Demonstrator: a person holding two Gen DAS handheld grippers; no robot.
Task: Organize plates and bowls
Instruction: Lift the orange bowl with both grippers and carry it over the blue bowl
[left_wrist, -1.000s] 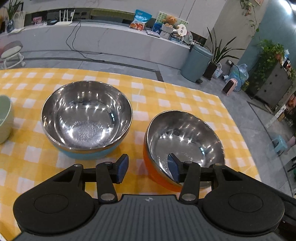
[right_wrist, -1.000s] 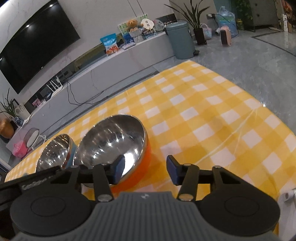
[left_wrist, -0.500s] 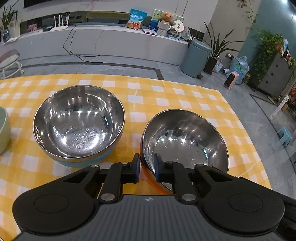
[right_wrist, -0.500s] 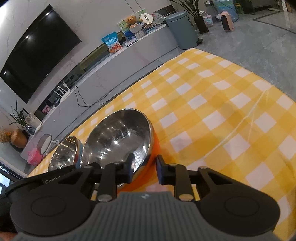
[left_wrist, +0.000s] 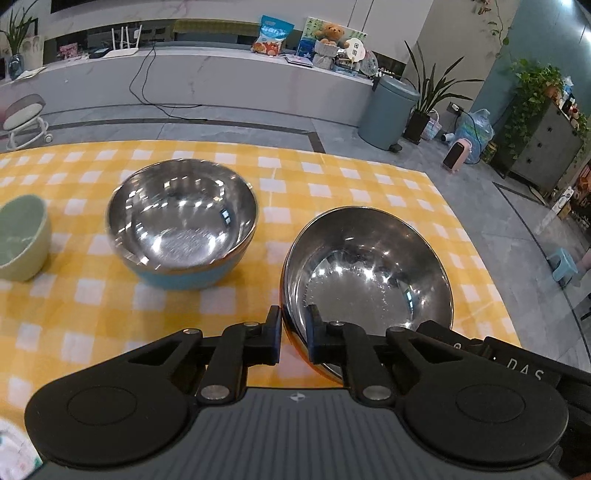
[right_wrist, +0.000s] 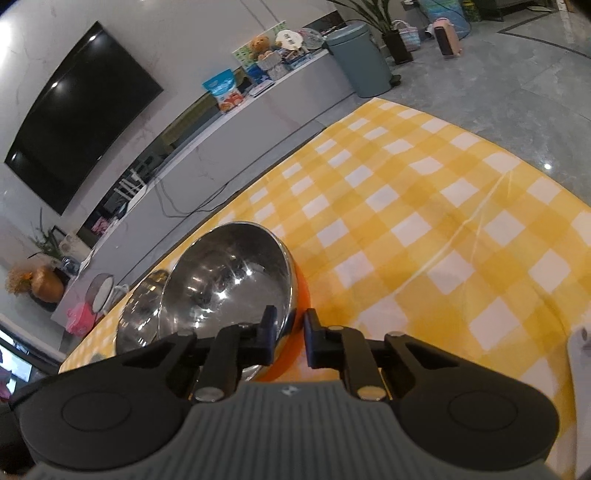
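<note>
Covering the table, the yellow check cloth (left_wrist: 92, 317) carries everything. Blue bowl (left_wrist: 181, 229) sits upright just left of the orange bowl (left_wrist: 365, 280), green bowl (left_wrist: 20, 236) further left. Orange bowl tilts, mouth up, both grippers clamped on its rim: left gripper (left_wrist: 293, 334), right gripper (right_wrist: 290, 338).

place: home living room | cues: wall TV (right_wrist: 79, 114), media bench (left_wrist: 207, 79), teddy bear (left_wrist: 330, 32), potted plants (left_wrist: 430, 92)
</note>
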